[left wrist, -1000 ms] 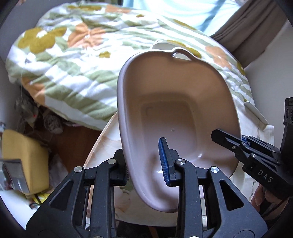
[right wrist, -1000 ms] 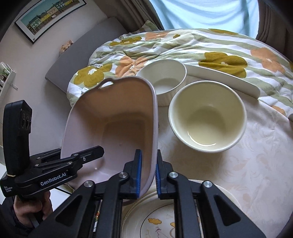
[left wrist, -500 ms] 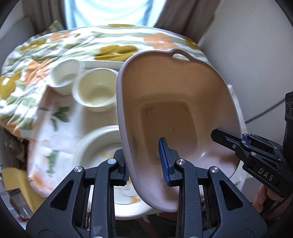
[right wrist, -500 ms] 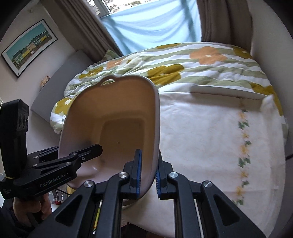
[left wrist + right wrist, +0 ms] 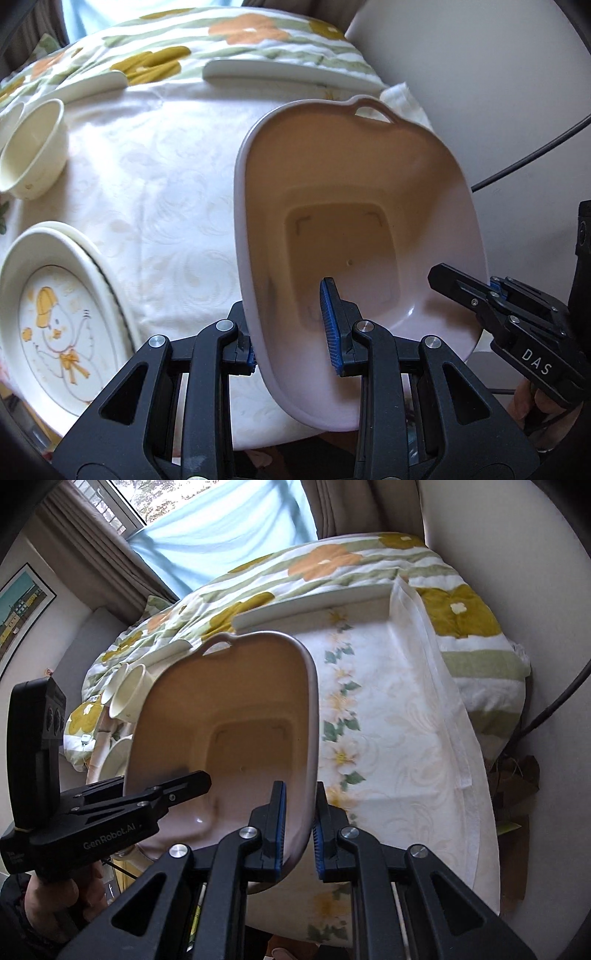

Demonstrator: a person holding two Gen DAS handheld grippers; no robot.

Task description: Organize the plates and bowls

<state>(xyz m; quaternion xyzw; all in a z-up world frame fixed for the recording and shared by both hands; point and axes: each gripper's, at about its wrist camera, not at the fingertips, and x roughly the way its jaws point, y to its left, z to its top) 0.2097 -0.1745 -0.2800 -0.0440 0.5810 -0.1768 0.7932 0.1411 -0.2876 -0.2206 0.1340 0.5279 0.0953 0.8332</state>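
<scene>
Both grippers hold a large pinkish plastic basin [image 5: 351, 229] above the right part of the table; it also shows in the right wrist view [image 5: 236, 738]. My left gripper [image 5: 291, 332] is shut on the basin's left rim. My right gripper [image 5: 299, 827] is shut on its right rim. A cream bowl [image 5: 33, 151] stands at the far left. A stack of plates [image 5: 62, 321], the top one with a cartoon duck, sits at the near left. Two cream bowls [image 5: 125, 694] show left of the basin in the right wrist view.
The table wears a white floral tablecloth [image 5: 399, 738]. White tray edges [image 5: 288, 74] line its far side. A flowered duvet [image 5: 332, 565] lies beyond. A wall [image 5: 480, 74] and a black cable [image 5: 532, 155] are at the right.
Both grippers have carried the basin rightwards across the table. The bowls and plates have slid to the left of view, and the table's right part now lies under the basin.
</scene>
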